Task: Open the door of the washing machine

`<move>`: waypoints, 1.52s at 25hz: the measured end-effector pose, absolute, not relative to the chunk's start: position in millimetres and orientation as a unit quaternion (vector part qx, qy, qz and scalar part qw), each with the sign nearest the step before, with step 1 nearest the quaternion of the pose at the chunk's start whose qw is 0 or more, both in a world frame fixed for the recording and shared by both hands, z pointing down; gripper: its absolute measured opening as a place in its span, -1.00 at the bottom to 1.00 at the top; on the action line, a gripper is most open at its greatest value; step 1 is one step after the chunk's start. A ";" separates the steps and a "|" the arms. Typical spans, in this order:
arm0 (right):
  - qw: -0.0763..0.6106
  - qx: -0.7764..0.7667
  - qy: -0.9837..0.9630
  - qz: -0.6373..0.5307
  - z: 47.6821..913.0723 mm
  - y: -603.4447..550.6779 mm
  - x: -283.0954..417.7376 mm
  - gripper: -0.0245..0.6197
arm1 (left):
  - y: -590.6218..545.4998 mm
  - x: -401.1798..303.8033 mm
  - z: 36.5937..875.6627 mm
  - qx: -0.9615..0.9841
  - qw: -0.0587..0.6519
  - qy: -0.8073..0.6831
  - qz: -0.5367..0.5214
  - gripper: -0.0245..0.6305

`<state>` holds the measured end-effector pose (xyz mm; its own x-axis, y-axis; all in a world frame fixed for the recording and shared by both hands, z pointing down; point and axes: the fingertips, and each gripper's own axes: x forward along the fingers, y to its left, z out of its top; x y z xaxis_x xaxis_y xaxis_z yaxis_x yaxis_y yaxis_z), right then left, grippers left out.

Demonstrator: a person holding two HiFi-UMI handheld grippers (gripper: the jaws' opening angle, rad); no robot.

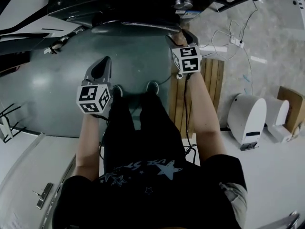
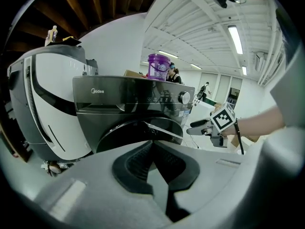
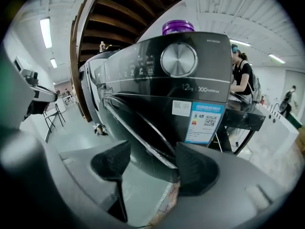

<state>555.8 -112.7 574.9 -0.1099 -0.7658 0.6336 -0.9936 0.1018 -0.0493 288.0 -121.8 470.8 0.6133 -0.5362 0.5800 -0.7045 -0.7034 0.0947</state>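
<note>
The dark Midea washing machine (image 2: 133, 97) stands in front of me, at the top edge of the head view (image 1: 133, 4). Its round door (image 2: 138, 132) stands slightly ajar, the free edge swung out a little. My right gripper (image 1: 183, 35) is at the door's right side. In the right gripper view it (image 3: 155, 163) is open, and the door's rim (image 3: 143, 135) runs between the two pads, close to the right one. My left gripper (image 1: 102, 63) hangs back over the floor, clear of the machine. Its pads (image 2: 136, 163) meet with nothing between them.
A purple bucket (image 2: 158, 67) sits on top of the machine. A white appliance (image 2: 52, 104) stands at its left. A wooden pallet (image 1: 209, 80), a power strip with cables (image 1: 233, 39) and a white device (image 1: 248, 118) lie at the right. A person (image 3: 243, 75) stands behind.
</note>
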 end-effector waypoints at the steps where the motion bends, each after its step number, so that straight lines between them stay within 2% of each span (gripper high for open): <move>1: 0.240 0.625 -0.703 0.238 579.8 -118.2 558.8 0.01 | -123.5 288.7 474.1 0.884 0.160 -0.351 0.264 -0.89; 12: 0.350 0.576 -0.717 0.180 630.0 -143.1 558.2 0.00 | -124.0 278.3 521.4 0.877 0.187 -0.356 0.264 -0.89; 20: 0.412 0.547 -0.715 0.140 635.2 -154.9 556.5 0.00 | -119.9 267.5 534.2 0.872 0.206 -0.363 0.257 -0.89; 24: 0.440 0.550 -0.698 0.125 634.7 -156.3 564.3 -0.39 | -119.4 265.4 541.5 0.870 0.212 -0.365 0.254 -0.89; 38: 0.443 0.549 -0.693 0.149 633.2 -119.5 548.3 -0.45 | -114.5 258.0 546.8 0.874 0.222 -0.353 0.251 -0.89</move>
